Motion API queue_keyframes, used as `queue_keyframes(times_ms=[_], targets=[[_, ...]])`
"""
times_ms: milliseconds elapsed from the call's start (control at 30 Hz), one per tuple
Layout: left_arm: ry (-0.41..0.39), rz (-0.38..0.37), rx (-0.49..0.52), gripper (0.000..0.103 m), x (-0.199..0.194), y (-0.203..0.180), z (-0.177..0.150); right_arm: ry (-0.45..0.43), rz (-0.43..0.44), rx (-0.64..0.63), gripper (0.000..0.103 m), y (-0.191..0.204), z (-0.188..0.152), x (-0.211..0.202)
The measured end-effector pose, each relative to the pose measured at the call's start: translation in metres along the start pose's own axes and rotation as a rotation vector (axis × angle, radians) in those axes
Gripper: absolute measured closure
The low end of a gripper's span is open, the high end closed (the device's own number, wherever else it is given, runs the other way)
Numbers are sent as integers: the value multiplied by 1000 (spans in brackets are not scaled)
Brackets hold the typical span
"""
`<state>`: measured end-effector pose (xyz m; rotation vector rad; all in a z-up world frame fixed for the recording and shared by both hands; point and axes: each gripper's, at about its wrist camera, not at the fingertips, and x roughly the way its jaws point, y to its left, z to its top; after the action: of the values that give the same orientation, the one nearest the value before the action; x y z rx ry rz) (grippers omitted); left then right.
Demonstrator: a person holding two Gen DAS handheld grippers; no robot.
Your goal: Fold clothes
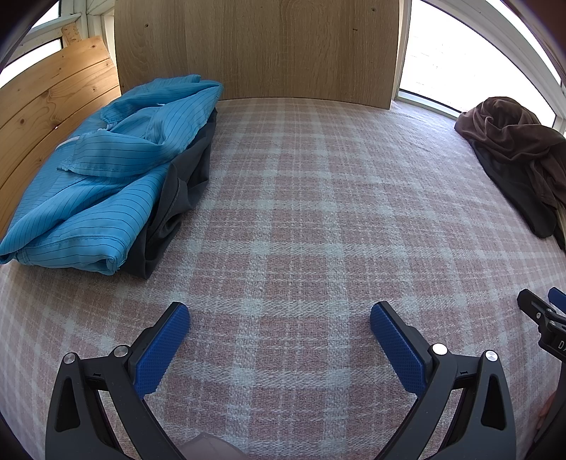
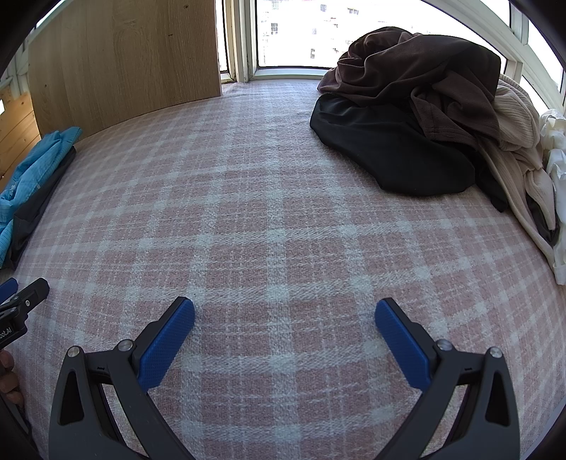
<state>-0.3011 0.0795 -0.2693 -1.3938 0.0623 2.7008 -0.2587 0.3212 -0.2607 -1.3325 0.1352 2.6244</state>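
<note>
A folded blue striped garment lies on a dark grey folded one at the left of the pink plaid bed cover; the same stack shows at the left edge of the right wrist view. An unfolded heap sits at the right: a brown garment on a black one, with beige and white cloth beside them. My left gripper is open above bare cover, nothing between its fingers. My right gripper is open too, holding nothing, well short of the heap.
A tall wooden panel stands at the back of the bed, with pine slats to the left and bright windows behind the heap. The right gripper's tip shows at the left view's edge. A hand holds the left tool.
</note>
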Motion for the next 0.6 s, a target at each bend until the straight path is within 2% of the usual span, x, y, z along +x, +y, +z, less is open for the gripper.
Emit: queue_keyframes(times_ms=[600], targets=[[1, 4, 2, 0, 1, -1, 0, 0, 0, 0, 0, 1, 0, 0]])
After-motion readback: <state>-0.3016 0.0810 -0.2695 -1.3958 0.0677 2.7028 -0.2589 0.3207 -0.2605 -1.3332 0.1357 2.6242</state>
